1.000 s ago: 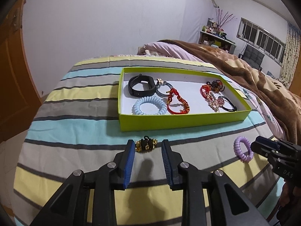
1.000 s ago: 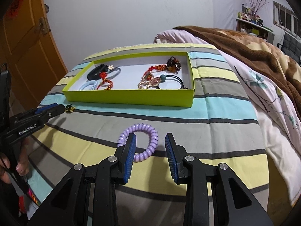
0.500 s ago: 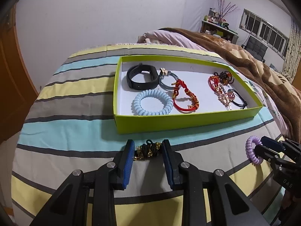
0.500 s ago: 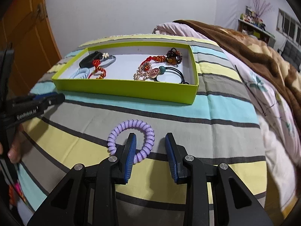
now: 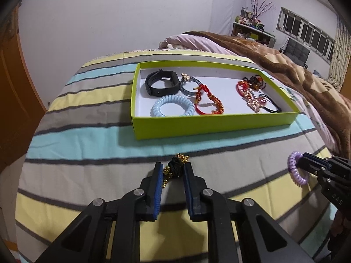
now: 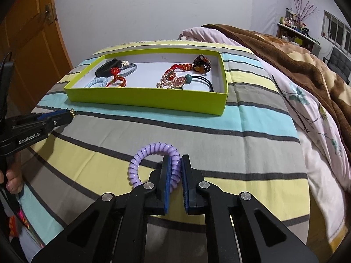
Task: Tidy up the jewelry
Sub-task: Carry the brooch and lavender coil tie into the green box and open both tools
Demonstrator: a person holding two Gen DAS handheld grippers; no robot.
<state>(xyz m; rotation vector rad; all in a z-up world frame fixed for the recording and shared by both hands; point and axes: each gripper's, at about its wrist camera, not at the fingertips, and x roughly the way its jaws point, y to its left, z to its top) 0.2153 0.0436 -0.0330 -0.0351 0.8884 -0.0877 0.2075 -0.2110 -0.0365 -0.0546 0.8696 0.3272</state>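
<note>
A lime green tray (image 5: pixel 215 122) (image 6: pixel 153 97) lies on the striped bed and holds several bracelets and hair ties. My left gripper (image 5: pixel 173 171) is shut on a black and gold hair tie (image 5: pixel 175 167), just short of the tray's front wall; it shows at the left in the right wrist view (image 6: pixel 63 117). My right gripper (image 6: pixel 174 166) is shut on the right side of a purple spiral hair tie (image 6: pixel 144 155), whose loop sticks out to the left. That tie and gripper show at the right in the left wrist view (image 5: pixel 295 171).
A brown blanket (image 5: pixel 285 70) and a pink floral quilt (image 6: pixel 307 100) lie to the right of the tray. A wooden door (image 6: pixel 28 43) stands at the left. The striped bedspread (image 5: pixel 87 140) spreads in front of the tray.
Both grippers have closed: the left on the black and gold hair tie, the right on the purple spiral tie. Both have moved closer to the tray.
</note>
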